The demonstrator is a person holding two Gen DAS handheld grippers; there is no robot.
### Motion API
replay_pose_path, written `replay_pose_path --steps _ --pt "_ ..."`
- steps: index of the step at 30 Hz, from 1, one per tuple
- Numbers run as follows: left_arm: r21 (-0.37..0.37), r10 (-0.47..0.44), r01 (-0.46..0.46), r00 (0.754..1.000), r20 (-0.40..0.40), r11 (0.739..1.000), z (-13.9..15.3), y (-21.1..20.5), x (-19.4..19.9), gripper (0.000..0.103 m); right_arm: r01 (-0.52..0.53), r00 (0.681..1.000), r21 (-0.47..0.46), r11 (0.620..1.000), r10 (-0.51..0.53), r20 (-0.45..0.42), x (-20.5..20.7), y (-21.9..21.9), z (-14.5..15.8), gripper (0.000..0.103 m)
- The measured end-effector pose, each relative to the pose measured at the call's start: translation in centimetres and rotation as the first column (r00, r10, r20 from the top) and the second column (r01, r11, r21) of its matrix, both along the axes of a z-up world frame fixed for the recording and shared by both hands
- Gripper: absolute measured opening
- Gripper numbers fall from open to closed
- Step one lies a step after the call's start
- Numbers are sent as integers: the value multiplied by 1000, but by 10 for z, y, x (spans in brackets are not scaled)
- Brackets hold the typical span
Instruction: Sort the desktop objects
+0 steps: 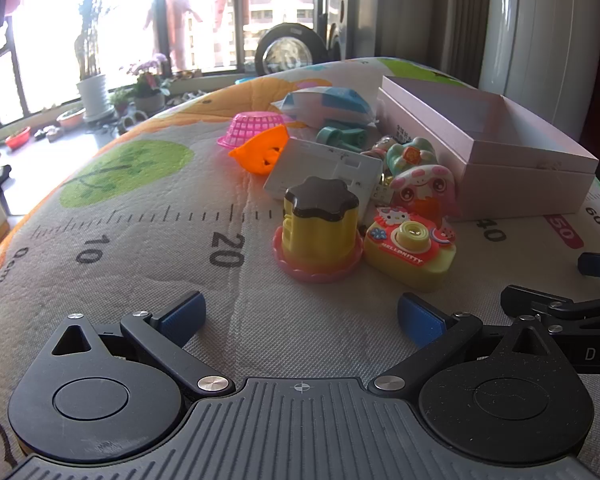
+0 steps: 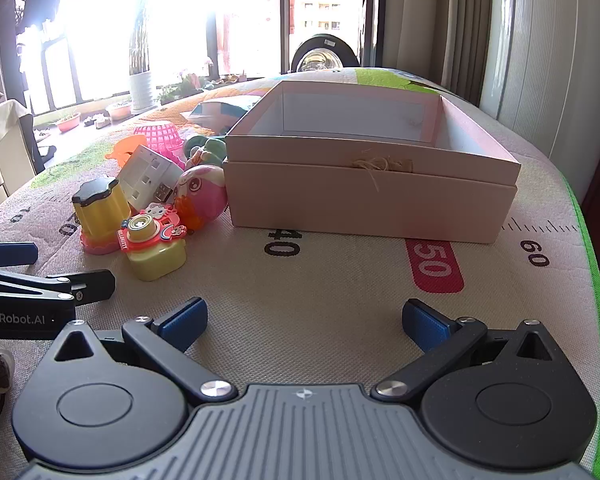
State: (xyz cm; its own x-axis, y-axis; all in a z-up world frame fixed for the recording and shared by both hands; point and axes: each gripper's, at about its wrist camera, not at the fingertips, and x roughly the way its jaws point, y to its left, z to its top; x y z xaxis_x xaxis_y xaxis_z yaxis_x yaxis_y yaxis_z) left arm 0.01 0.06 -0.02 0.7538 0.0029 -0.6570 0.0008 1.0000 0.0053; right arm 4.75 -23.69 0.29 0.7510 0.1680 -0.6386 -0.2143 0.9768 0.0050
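A heap of toys lies on the printed mat: a yellow pudding toy (image 1: 318, 228) with a brown lid, a Hello Kitty camera toy (image 1: 412, 246), a pink round figure (image 1: 424, 190), a white block (image 1: 326, 170), an orange piece (image 1: 262, 152) and a pink basket (image 1: 252, 128). An open pink box (image 1: 496, 148) stands to their right; nothing shows inside it in the right wrist view (image 2: 372, 164). My left gripper (image 1: 302, 318) is open and empty, short of the pudding toy. My right gripper (image 2: 304, 322) is open and empty in front of the box.
A blue-and-white packet (image 1: 328, 106) and a teal toy (image 1: 340, 136) lie behind the heap. The mat's green edge (image 2: 596, 320) runs along the right. Windows, potted plants and a washing machine (image 1: 290, 50) stand beyond the table.
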Motion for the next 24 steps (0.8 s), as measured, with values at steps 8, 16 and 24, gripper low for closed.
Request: replay_pose_path --steps 8,16,24 --pt "3 1 -1 1000 1 1000 0 -1 0 103 0 1000 1 1000 0 1 -1 0 0 103" --pt "5 5 -5 1000 3 1000 0 0 -1 103 0 1000 1 1000 0 1 -1 0 0 103" --pt "4 3 -3 1000 3 1000 0 0 -1 103 0 1000 2 1000 0 2 -1 0 0 103"
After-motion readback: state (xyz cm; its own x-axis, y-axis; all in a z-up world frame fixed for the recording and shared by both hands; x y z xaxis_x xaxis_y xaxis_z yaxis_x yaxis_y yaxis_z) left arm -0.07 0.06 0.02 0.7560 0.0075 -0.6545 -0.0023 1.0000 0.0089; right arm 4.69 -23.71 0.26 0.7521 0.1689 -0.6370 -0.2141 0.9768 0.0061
